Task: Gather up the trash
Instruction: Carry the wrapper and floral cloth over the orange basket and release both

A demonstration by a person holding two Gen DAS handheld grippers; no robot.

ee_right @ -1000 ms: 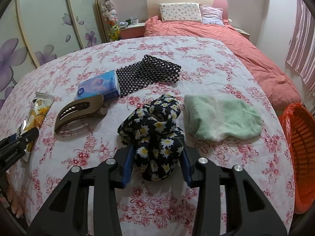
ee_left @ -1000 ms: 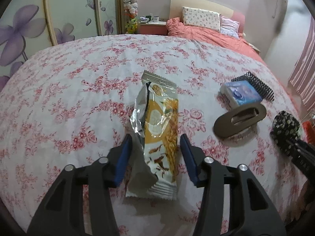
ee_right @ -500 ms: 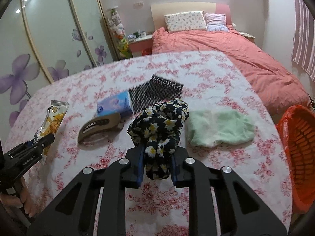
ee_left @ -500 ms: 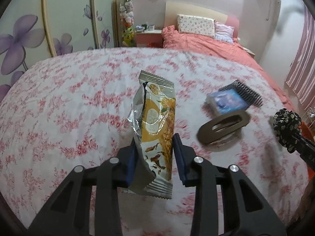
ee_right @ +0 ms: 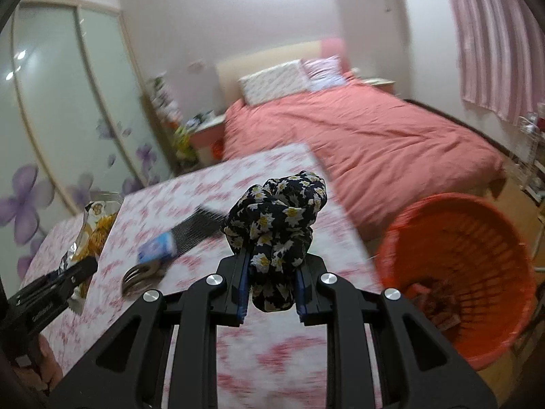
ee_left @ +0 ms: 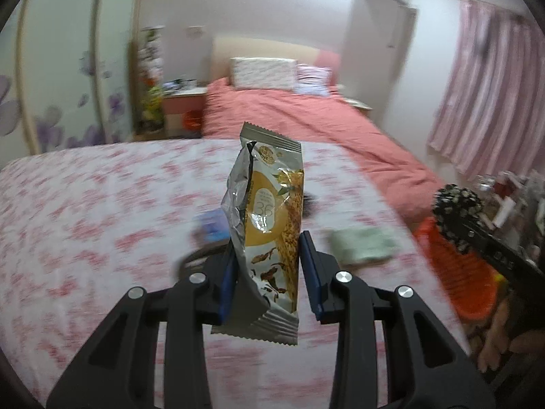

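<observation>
The left gripper (ee_left: 267,272) is clamped on a snack wrapper (ee_left: 269,225) and the right gripper (ee_right: 270,288) on a flowered cloth bundle (ee_right: 277,225), both lifted clear of the floral table (ee_right: 272,358). This looks like the carry step. Next, each load needs bringing over the orange basket (ee_right: 477,238) beside the table before the jaws part.

Upright torn yellow-and-silver snack wrapper (ee_left: 269,225) aloft; bunched black daisy-print cloth (ee_right: 277,228) beside orange basket (ee_right: 477,238).
</observation>
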